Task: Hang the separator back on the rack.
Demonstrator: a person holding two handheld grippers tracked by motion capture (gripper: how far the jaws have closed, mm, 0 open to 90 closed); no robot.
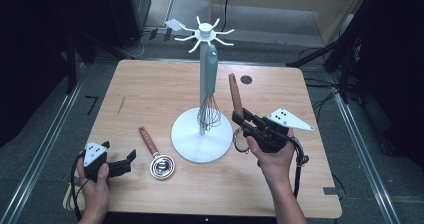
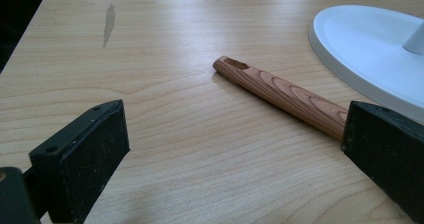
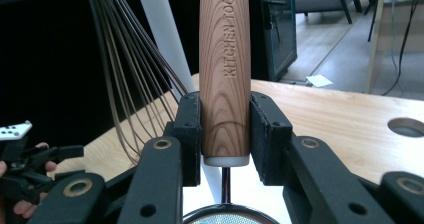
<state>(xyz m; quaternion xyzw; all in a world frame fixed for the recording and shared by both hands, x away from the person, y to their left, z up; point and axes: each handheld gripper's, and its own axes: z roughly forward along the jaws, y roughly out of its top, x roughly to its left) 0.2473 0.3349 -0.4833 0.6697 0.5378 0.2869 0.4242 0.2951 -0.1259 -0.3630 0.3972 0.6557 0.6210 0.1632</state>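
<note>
Gripping a wooden-handled strainer point(image 3: 225, 69), right gripper point(image 3: 225, 134) has both pads pressed on the handle's lower end, handle upright; right gripper view reads "KITCHEN TOOL" on the wood and catches the mesh rim at the bottom edge, detail lost from above. High view puts that handle point(image 1: 235, 95) raised off the table point(image 1: 145, 89) just right of the white stand point(image 1: 202, 134), whose hooks carry a teal-handled whisk point(image 1: 209, 84). Second strainer point(image 1: 156, 154) lies flat left of the stand base. Left gripper point(image 1: 120, 165) rests near the table's front-left, jaws apart, nothing between; left gripper view shows that strainer's wooden handle point(image 2: 280, 96) lying beyond its jaws.
</note>
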